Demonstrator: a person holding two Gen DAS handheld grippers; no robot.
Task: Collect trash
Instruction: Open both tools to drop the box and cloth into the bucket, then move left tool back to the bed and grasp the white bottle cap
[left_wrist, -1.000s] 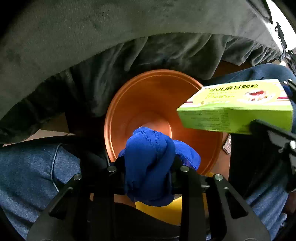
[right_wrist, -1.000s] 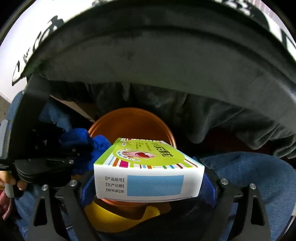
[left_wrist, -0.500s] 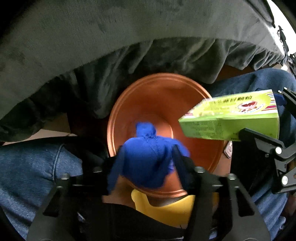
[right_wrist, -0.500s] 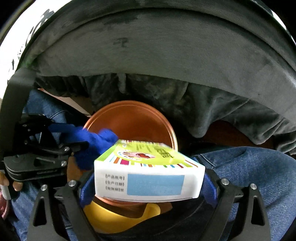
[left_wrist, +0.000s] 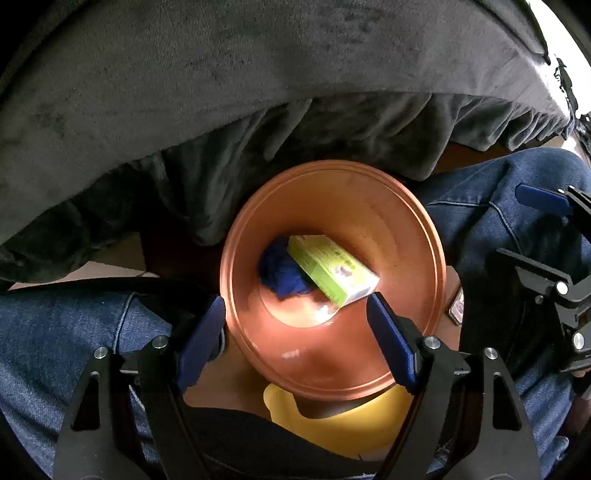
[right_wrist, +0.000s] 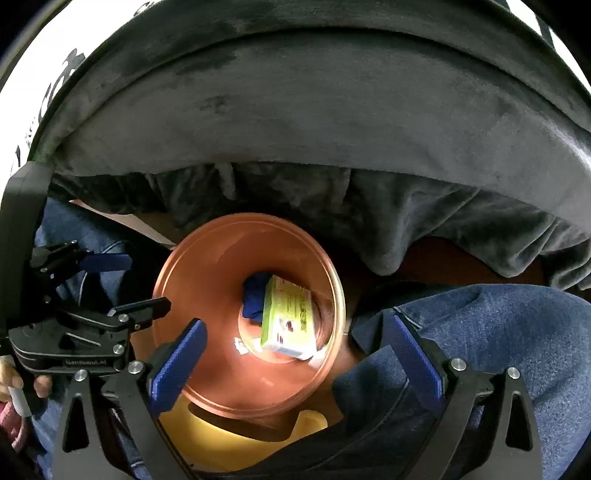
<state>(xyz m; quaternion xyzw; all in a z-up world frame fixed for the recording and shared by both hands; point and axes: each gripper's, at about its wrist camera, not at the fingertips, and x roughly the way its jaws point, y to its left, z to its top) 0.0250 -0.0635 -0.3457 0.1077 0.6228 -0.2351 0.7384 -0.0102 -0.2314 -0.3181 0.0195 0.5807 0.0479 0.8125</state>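
- The green box sits at the bottom of the orange bin, dead centre of the left wrist view, lying tilted with one end propped on the blue cloth. In the right wrist view the same box shows just right of the cloth, a bit blurred.
- Handling guess: the box looks like thin printed card, so probably light and fairly stiff, but it'd crush if squeezed hard. If it ever needs moving, I'd pinch it across the narrow sides, not the big flat face.
- The cloth looks soft and floppy. Grab a bunched fold near the top and it should come up in one lump, no slip worries.
- The bin itself looks like smooth, glossy plastic, likely slippery, so the rim is the only sensible hold.
- Left tongs, lower middle of that frame: spread wide, nothing between the blue pads, hanging right over the bin's near rim.
- Right tongs, lower middle of their frame: also wide apart and empty, straddling the bin's lower right edge.
- Outward from there: something yellow pokes out under the bin, jeans-clad legs flank it either side, and a grey blanket fills the whole upper half.
- Both bits look binned, so I'd reckon this pair is done.
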